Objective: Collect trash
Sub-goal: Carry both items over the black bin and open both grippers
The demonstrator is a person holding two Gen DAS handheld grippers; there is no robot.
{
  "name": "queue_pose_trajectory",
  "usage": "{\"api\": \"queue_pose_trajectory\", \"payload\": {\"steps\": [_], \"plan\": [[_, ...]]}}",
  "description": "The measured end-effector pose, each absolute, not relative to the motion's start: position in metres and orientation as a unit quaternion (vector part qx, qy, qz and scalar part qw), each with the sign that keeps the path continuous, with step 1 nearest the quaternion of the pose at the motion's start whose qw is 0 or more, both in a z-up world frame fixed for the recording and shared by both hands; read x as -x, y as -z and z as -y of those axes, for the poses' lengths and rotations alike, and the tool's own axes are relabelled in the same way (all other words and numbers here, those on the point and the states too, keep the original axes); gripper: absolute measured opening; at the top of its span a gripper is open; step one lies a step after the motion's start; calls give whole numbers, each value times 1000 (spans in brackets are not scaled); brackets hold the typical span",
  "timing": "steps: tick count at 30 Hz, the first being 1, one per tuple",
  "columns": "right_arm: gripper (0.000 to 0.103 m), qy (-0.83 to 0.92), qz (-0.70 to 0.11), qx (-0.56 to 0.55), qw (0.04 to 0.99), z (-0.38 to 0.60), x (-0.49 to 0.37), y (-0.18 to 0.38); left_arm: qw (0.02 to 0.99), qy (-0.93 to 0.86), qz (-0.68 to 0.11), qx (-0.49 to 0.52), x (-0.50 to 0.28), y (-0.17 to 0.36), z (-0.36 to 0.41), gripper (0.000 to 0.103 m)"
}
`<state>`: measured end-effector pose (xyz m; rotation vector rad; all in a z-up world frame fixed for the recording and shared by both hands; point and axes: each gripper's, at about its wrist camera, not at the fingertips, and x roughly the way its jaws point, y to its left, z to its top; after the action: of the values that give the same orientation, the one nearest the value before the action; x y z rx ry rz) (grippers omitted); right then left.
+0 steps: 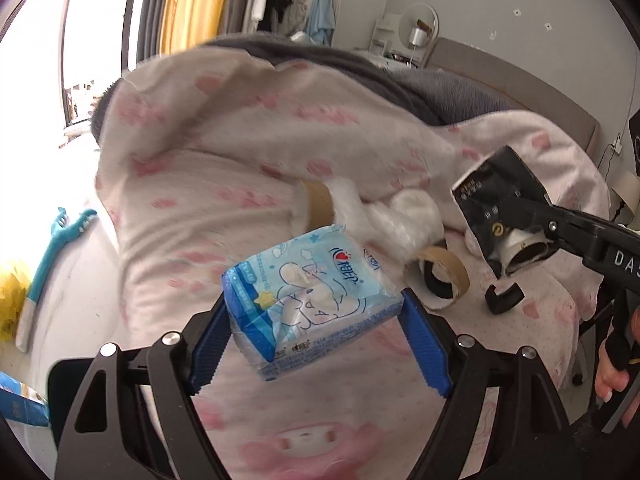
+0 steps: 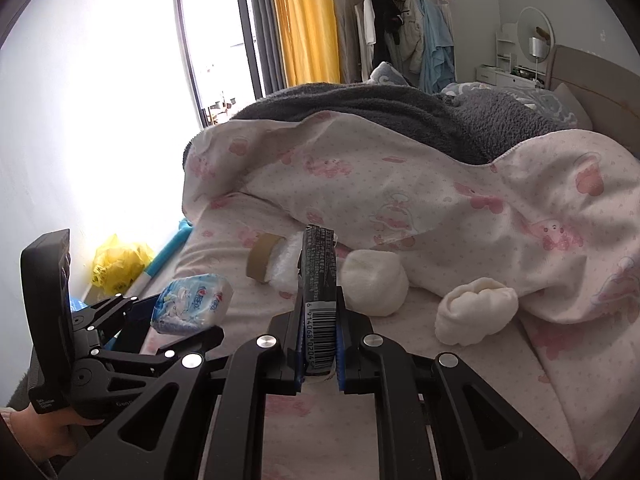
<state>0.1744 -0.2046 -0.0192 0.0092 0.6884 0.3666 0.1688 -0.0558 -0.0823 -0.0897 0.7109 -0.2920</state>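
Note:
My left gripper (image 1: 316, 312) is shut on a blue tissue pack (image 1: 310, 306) and holds it above the bed; the pack also shows in the right wrist view (image 2: 192, 304). My right gripper (image 2: 319, 312) is shut on a flattened black carton (image 2: 318, 280) with a barcode; the carton shows in the left wrist view (image 1: 500, 208) at the right. On the pink bedsheet (image 1: 360, 400) lie a brown tape roll (image 1: 442, 276), a cardboard tube with white wrap (image 1: 316, 204), a black clip (image 1: 504, 298) and white wads (image 2: 374, 282).
A pink patterned duvet (image 2: 440, 200) and a grey blanket (image 2: 380, 108) are heaped at the back of the bed. A yellow bag (image 2: 118, 262) and a blue brush (image 1: 52, 248) lie by the left bedside. A second white wad (image 2: 476, 310) lies at the right.

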Motion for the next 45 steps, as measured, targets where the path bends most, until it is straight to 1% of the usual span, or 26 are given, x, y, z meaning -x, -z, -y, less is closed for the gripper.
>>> {"api": "queue_pose_trajectory", "payload": {"steps": [7,15,27,45], "plan": [[12,-203,-331,-20,921,175,-170,11,945,99,-310,34,-152,70,21,82],[12,-250,-326,4,912,114,-168,4,949,43,-313,5,-141,76,-25,82],[12,-310,-342,25,887,26,-160,5,926,18,-376,9,-131,104,-96,82],[12,-356,-424,41,832,-67,-161,46,864,-7,-501,52,-122,169,-169,83]]}}
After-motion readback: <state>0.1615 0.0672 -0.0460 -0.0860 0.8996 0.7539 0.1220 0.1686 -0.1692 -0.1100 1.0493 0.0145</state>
